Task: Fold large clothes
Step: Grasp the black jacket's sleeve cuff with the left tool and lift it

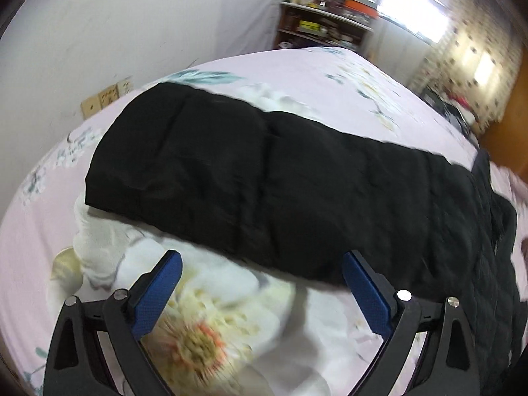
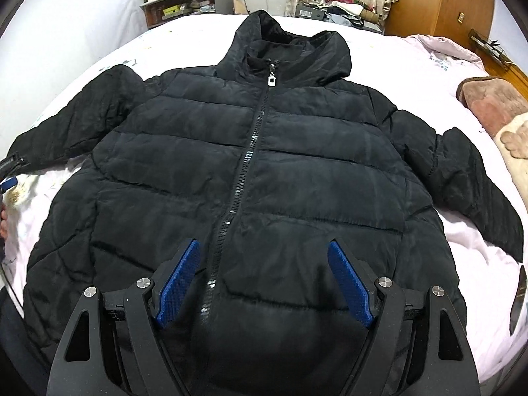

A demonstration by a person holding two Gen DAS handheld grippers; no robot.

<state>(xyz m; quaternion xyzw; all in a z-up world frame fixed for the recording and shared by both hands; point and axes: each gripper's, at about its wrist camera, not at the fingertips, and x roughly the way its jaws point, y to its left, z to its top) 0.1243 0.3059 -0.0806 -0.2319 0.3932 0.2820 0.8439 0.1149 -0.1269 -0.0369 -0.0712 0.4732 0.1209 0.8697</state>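
A black puffer jacket (image 2: pixel 250 165) lies front-up and zipped on the bed, collar at the far end, both sleeves spread outward. My right gripper (image 2: pixel 264 254) hovers open over the lower front of the jacket, its blue pads either side of the zipper (image 2: pixel 246 161). In the left wrist view one sleeve (image 1: pixel 231 178) stretches across the sheet. My left gripper (image 1: pixel 260 264) is open just short of the sleeve's near edge, holding nothing. At the far left edge of the right wrist view a blue pad of the left gripper (image 2: pixel 8 183) shows beside the sleeve cuff (image 2: pixel 13 163).
The bed carries a pink floral sheet (image 1: pixel 297 66). A brown and cream blanket (image 2: pixel 495 112) lies at the bed's right side. A cluttered shelf (image 1: pixel 323 23) stands past the far end, a wooden wardrobe (image 2: pixel 442 3) at the right. A wall (image 1: pixel 99 33) runs close along the left.
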